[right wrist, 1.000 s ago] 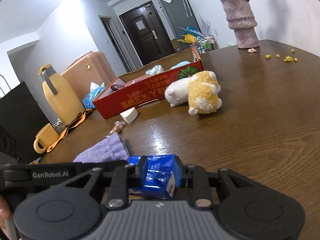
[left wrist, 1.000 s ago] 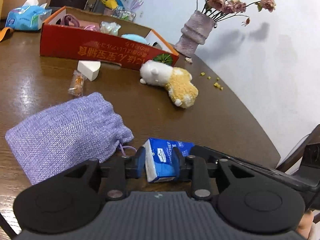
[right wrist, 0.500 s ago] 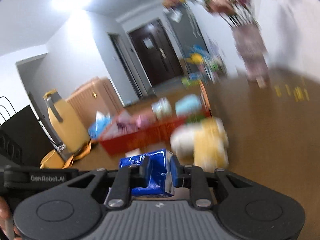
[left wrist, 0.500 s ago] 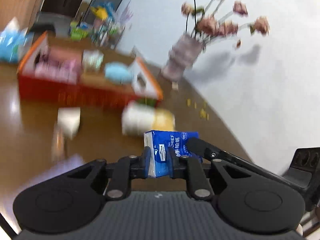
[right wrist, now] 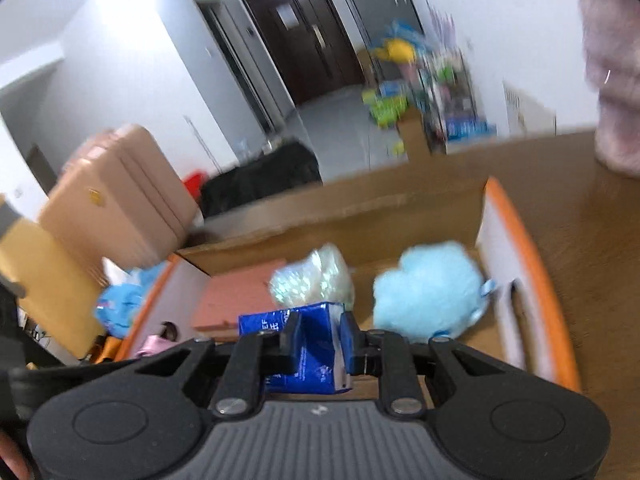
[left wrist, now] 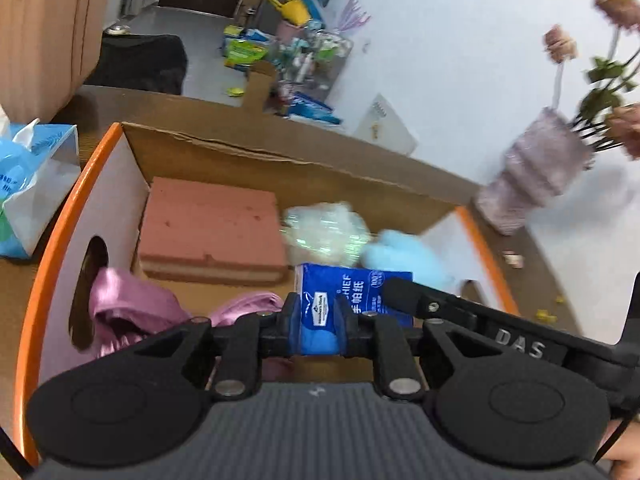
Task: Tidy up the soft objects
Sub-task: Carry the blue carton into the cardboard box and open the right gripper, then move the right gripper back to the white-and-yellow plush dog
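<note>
tissue pack over the box

both grippers, left point(left wrist: 316, 326) and right point(right wrist: 318, 344), are clamped on one tissue pack point(left wrist: 352, 296), held above the box point(left wrist: 48, 264). beyond lie pink cloth point(left wrist: 120, 308), sponge point(left wrist: 208, 232) and blue plush point(right wrist: 430, 290). uneven release could swing the pack sideways.

A blue tissue pack point(left wrist: 352, 292) was pinched at both ends, held above the open cardboard box point(left wrist: 248, 160). Inside lay a pink sponge block point(left wrist: 208, 228) far left, purple satin cloth point(left wrist: 128, 308) near left, a crinkled clear bag point(left wrist: 324, 232) centre, and a light-blue plush point(right wrist: 428, 292) right.
</note>
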`<state>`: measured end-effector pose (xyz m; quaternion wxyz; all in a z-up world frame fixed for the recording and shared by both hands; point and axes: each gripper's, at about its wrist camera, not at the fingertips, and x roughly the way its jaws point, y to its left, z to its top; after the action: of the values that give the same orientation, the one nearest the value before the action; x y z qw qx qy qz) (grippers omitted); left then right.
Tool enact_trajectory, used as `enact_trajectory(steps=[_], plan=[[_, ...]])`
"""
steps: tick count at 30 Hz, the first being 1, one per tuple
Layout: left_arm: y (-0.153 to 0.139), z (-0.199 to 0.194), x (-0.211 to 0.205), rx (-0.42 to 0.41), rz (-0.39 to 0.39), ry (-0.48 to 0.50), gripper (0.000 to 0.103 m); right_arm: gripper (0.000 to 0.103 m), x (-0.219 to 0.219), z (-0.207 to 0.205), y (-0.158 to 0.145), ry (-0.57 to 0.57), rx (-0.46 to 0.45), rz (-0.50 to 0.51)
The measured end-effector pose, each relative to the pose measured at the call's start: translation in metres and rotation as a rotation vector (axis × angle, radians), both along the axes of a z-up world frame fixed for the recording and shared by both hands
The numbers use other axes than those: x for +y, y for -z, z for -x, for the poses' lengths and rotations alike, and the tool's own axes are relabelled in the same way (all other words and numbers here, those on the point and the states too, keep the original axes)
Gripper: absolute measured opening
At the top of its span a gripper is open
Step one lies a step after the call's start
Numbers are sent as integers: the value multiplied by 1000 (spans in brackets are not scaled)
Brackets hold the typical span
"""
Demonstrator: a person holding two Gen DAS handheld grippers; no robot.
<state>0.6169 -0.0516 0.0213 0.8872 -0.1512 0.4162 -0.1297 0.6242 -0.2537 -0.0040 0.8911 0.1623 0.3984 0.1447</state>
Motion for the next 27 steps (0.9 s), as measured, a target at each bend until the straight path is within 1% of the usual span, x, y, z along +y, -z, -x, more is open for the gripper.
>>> enact_trajectory(steps=[2, 4, 6, 7, 9, 12, 13, 15, 16, 17, 18, 19, 20, 21, 22, 23, 24, 25, 27], plan=[[3, -2, -3, -15, -1, 21, 19, 19, 8, -4, 7, 2, -4, 52], [1, 0, -6, -40, -24, 32, 20, 18, 13, -3, 11, 4, -9, 95], [-1, -1, -6, -59, -39, 40, 26, 19, 12, -4, 10, 7, -9, 103], [-4, 1, -5, -70, -42, 43, 28, 19, 11, -2, 7, 13, -10, 102], [-13, 7, -5, -96, -51, 43, 28, 19, 6, 2, -3, 23, -39, 98], [-39, 23, 2, -155, -73, 58, 29, 19, -7, 18, -29, 31, -82, 109], [-49, 32, 5, -177, -83, 56, 32, 19, -12, 26, -40, 29, -100, 122], [-69, 52, 14, -233, -107, 48, 43, 20, -24, 46, -62, 30, -143, 158], [-79, 65, 20, -269, -132, 46, 50, 23, -30, 57, -72, 31, -161, 165], [-87, 77, 25, -300, -154, 38, 54, 24, -35, 68, -82, 29, -179, 165], [-93, 86, 29, -322, -174, 28, 56, 31, -39, 81, -91, 26, -202, 164], [-99, 97, 32, -345, -201, 10, 59, 38, -43, 95, -100, 26, -230, 172], [-104, 110, 36, -368, -227, -14, 63, 43, -45, 108, -108, 24, -261, 187], [-109, 121, 39, -393, -247, -32, 72, 56, -45, 124, -115, 21, -305, 209], [-113, 138, 41, -439, -273, -53, 87, 74, -45, 139, -120, 20, -355, 235], [-115, 153, 43, -488, -300, -76, 98, 84, -46, 151, -124, 24, -399, 261], [-117, 166, 43, -528, -322, -97, 99, 93, -45, 165, -128, 33, -444, 286], [-117, 182, 43, -571, -347, -118, 99, 91, -43, 175, -131, 40, -472, 302], [-118, 200, 40, -600, -368, -126, 99, 91, -41, 193, -135, 29, -505, 303]])
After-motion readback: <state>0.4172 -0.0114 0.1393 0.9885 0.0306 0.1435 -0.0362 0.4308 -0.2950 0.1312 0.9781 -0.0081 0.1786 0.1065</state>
